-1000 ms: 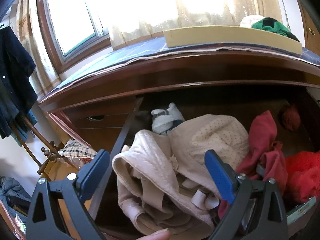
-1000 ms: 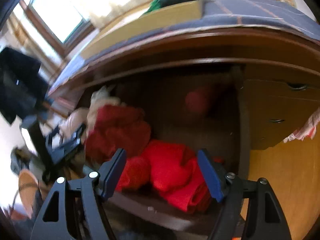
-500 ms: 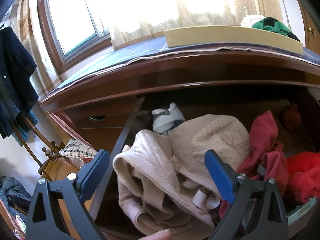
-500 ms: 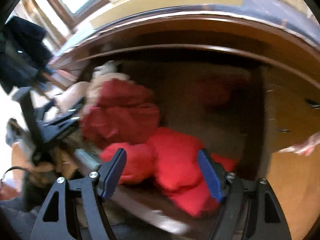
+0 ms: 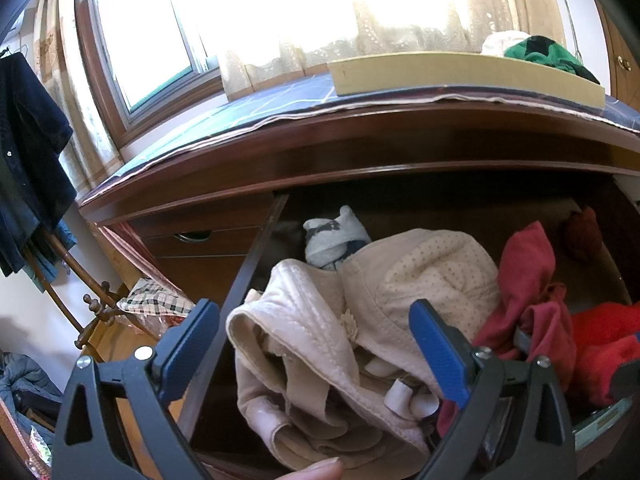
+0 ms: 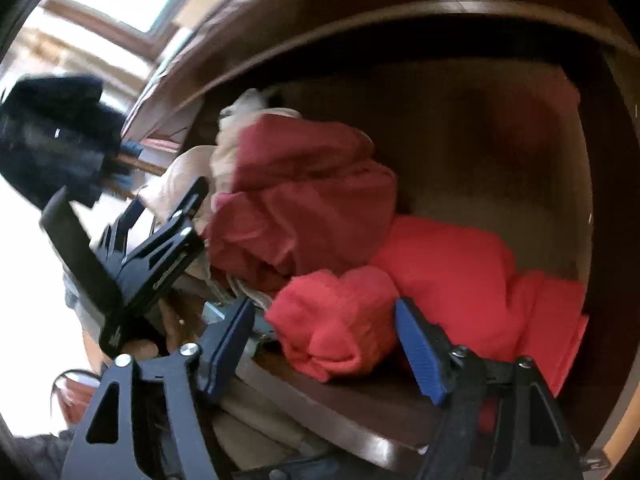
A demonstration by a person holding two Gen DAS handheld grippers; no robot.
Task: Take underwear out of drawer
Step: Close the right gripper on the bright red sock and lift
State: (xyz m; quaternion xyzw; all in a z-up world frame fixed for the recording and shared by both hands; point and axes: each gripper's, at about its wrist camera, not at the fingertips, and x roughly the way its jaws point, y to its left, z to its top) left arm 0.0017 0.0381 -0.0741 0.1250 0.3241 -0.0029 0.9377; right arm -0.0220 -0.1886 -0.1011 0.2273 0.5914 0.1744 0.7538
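Note:
The wooden drawer [image 5: 256, 264] stands pulled out and full of clothes. Beige and cream bras [image 5: 304, 320] are heaped at its left. My left gripper [image 5: 314, 308] hovers open over them, touching nothing. In the middle lies a dark red garment [image 6: 304, 188], with bright red cloth [image 6: 452, 264] to its right. A rolled bright red bundle [image 6: 336, 320] sits at the drawer's front edge between the jaws of my right gripper [image 6: 323, 306]. Those jaws are closing, and a gap still shows beside the left pad. The left gripper [image 6: 160, 240] also shows in the right wrist view.
A white-grey sock bundle [image 5: 334, 240] and a dark red ball [image 5: 582, 232] lie at the drawer's back. On the dresser top sits a cardboard tray [image 5: 460, 72] with a green garment [image 5: 536, 50]. A dark jacket [image 5: 28, 140] hangs at left. A fingertip [image 5: 316, 470] shows at the bottom edge.
My right gripper has come down and closer to the drawer, tilting further downward, and the red bundle now lies between its jaws. The left gripper has not moved.

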